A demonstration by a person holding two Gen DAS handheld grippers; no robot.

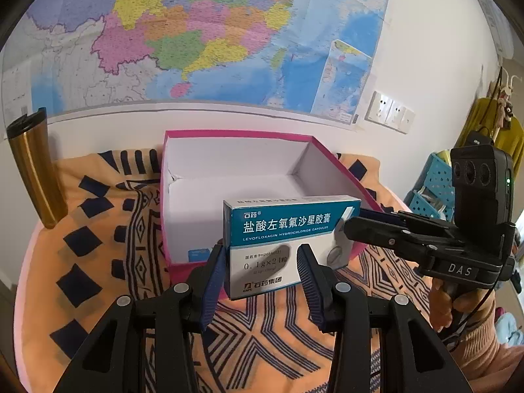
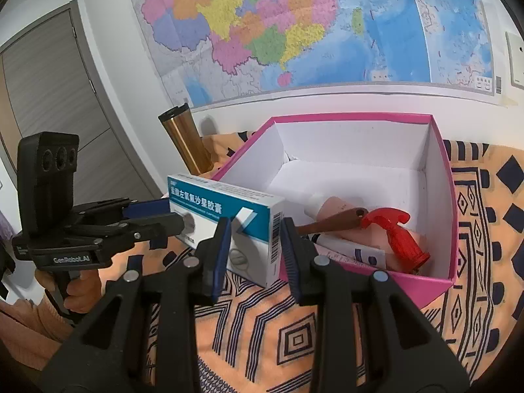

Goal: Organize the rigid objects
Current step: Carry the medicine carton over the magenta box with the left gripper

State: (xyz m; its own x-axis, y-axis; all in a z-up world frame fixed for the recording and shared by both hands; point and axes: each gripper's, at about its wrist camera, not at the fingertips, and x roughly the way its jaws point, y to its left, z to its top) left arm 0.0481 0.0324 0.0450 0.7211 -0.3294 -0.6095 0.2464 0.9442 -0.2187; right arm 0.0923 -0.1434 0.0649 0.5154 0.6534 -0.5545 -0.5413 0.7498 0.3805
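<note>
A blue-and-white medicine box (image 1: pixel 281 242) (image 2: pixel 229 226) is held upright in the air at the near rim of an open pink box (image 1: pixel 229 134) (image 2: pixel 445 203). My left gripper (image 1: pixel 262 262) (image 2: pixel 170 221) grips the medicine box by its left end. My right gripper (image 2: pixel 253 245) (image 1: pixel 350 219) grips it by its right end. Inside the pink box lie a red toy hammer (image 2: pixel 396 235), a brown-handled item (image 2: pixel 330 222), a pink tube and a white pack.
A gold tumbler (image 1: pixel 32 170) (image 2: pixel 186 140) stands at the back left against the wall. The table wears an orange patterned cloth (image 1: pixel 98 229) (image 2: pixel 294 334). A wall map hangs behind. A blue basket (image 1: pixel 432 183) is off to the right.
</note>
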